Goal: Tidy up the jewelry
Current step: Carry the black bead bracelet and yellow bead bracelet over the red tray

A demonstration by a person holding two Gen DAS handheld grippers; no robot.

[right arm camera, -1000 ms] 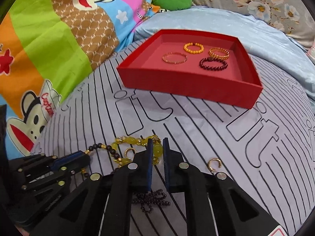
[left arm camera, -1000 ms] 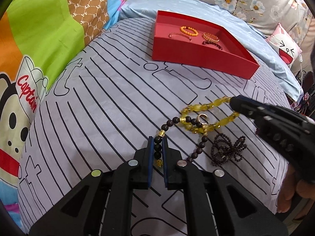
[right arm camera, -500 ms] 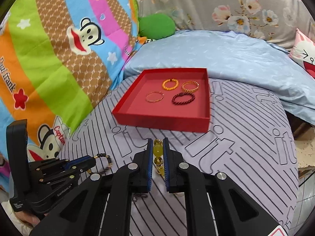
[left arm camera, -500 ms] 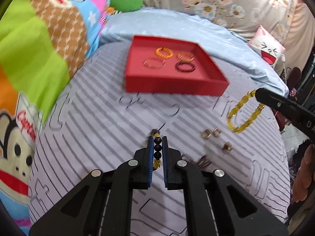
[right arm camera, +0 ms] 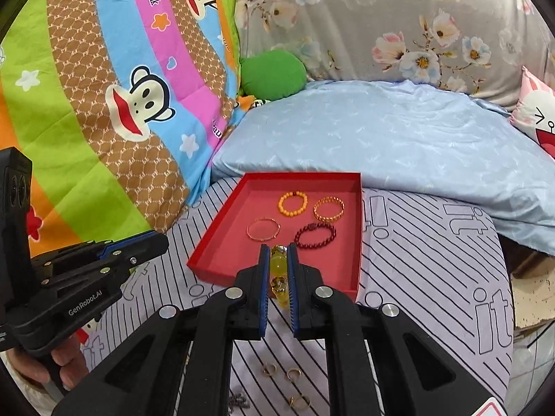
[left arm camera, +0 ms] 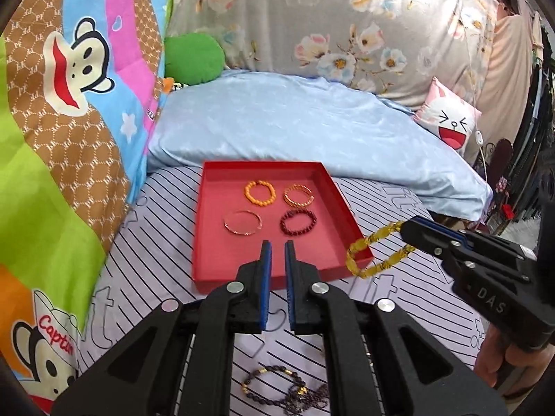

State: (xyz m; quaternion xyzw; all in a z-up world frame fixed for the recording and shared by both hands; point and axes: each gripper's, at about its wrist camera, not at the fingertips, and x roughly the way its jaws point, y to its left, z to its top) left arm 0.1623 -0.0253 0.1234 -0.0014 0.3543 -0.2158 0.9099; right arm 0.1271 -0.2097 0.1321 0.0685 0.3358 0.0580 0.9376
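The red tray sits on the striped bed cover and holds several bracelets: orange beads, a gold twist, a thin bangle and dark red beads. My right gripper is shut on the yellow bead bracelet, which dangles in the air at the tray's near right corner. My left gripper hovers before the tray's near wall, shut with nothing between its pads. The dark bead bracelet with gold spacers lies on the bed under it.
Three gold rings and a dark beaded chain lie on the cover near me. A pale blue pillow lies behind the tray. A cartoon quilt rises on the left, and the bed's edge drops off at the right.
Both grippers have risen and moved toward the tray. The yellow bracelet came off the bed in the right gripper. The dark bead bracelet left the left gripper's pads and lies on the bed.
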